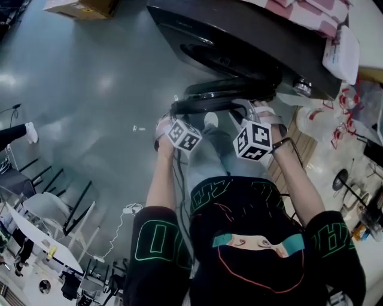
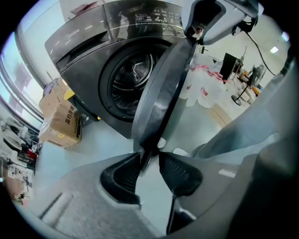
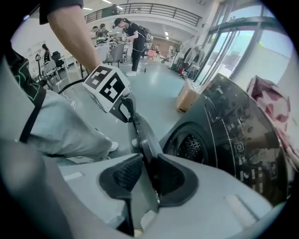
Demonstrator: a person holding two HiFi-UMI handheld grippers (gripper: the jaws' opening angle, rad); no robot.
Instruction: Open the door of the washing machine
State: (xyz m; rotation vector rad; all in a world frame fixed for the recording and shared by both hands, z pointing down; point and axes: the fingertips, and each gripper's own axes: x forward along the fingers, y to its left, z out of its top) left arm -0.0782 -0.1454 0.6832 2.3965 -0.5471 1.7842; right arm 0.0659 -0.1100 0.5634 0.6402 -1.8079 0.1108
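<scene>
The dark washing machine (image 1: pixel 239 42) stands ahead, its round door (image 1: pixel 227 89) swung out toward me and seen edge-on. In the left gripper view the door (image 2: pixel 163 93) runs down from the open drum (image 2: pixel 131 79), and my left gripper (image 2: pixel 148 161) pinches its lower rim at the fingertips. My right gripper (image 3: pixel 148 170) is shut on the door's rim (image 3: pixel 145 135), which fills the gap between its pads. In the head view the left gripper (image 1: pixel 175 112) and the right gripper (image 1: pixel 252 110) sit side by side on the door's near edge.
A cardboard box (image 2: pixel 60 119) sits on the floor left of the machine. Pink cloth (image 1: pixel 311 12) lies on its top. Plastic bags (image 1: pixel 323 119) and a stand crowd the right side. Folding chairs (image 1: pixel 54 203) stand at the left. My legs (image 1: pixel 209 161) are under the door.
</scene>
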